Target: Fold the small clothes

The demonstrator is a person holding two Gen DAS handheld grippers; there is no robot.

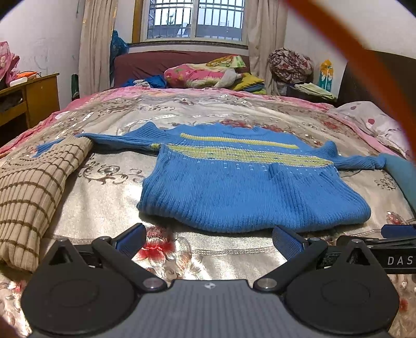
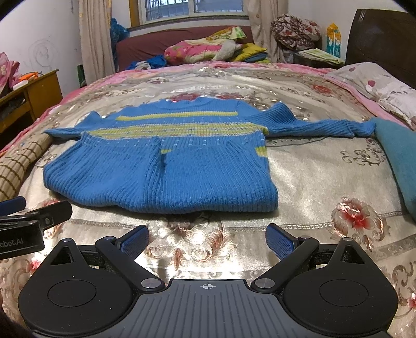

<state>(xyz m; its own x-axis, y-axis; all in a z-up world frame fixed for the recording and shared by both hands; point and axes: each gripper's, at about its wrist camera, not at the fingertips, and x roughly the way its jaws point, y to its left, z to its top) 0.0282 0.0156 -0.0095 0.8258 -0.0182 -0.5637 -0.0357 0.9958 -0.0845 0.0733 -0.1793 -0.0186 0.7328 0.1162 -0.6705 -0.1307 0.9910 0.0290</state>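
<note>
Blue knit: sweater (image 1: 247, 187), ribbed, yellow-green chest stripes, lies flat on the bed (image 1: 109, 187), centre of both views, hem nearest the cameras, collar at the far side
Sleeves: both spread outward; left sleeve (image 1: 117, 139) runs to mid-left of the left wrist view and ends at the checked cloth (image 1: 31, 187); right sleeve (image 2: 319, 127) runs to mid-right of the right wrist view, cuff touching or just beside a teal cloth (image 2: 397, 158), cannot tell which
Fold state: looks like nothing folded yet; small pucker in the body below the stripes
Handling (judgement): soft, floppy, light, stretchy rib; grippy not slippery, not fragile; will sag and drag on the satin-looking cover if lifted by one point
Where to hold (judgement): pinch cuff or shoulder seam for sleeve folds; hem corners for the body fold
Left gripper (image 1: 208, 240): fingers spread wide, holding nothing, just short of the hem, low centre of frame
Right gripper (image 2: 208, 240): fingers spread wide, holding nothing, near the hem with bare cover between
Surroundings: pillow (image 2: 384, 88) upper right, wooden cabinet (image 1: 33, 96) upper left, window (image 1: 195, 18) top centre
</note>
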